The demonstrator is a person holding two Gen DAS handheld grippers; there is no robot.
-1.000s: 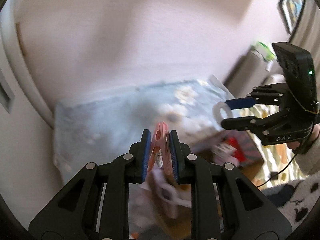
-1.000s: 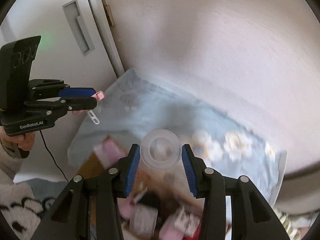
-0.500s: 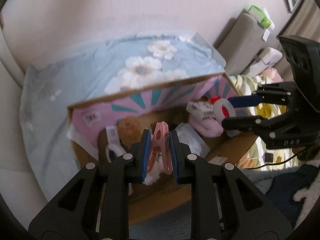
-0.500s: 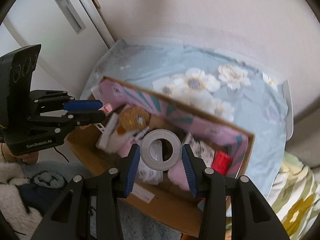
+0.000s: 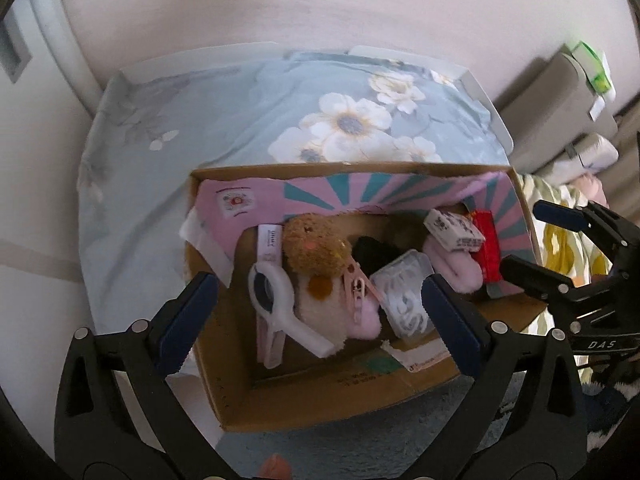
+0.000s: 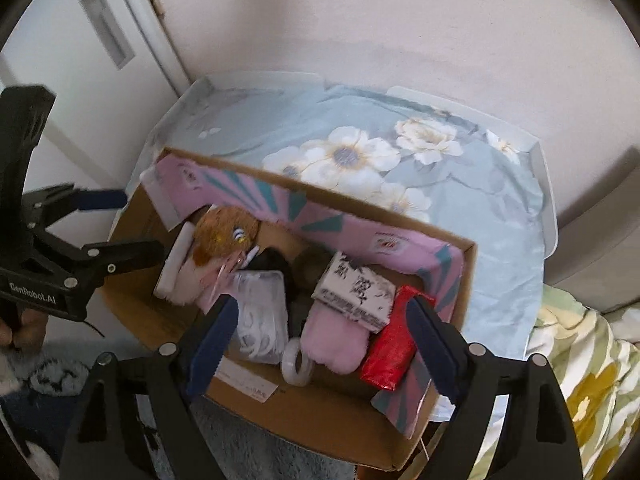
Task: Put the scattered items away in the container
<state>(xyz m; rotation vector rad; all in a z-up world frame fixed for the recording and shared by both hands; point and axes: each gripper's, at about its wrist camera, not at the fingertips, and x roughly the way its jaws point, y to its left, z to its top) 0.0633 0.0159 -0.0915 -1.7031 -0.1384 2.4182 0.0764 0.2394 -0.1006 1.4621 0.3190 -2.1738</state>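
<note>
An open cardboard box with pink patterned flaps sits below both grippers; it also shows in the right wrist view. My left gripper is open and empty above it. A pink clothespin lies in the box on a brown plush toy. My right gripper is open and empty over the box. A clear tape roll lies in the box next to a pink fluffy item and a red packet.
The box rests at the near edge of a low table with a pale blue floral cloth. A white door stands at the left and a wall behind. A floral blanket lies at the right, a grey rug below.
Both grippers opened. The pink clothespin left the left gripper and the tape roll left the right gripper; both now lie in the box. Both views tilted down over the box.
</note>
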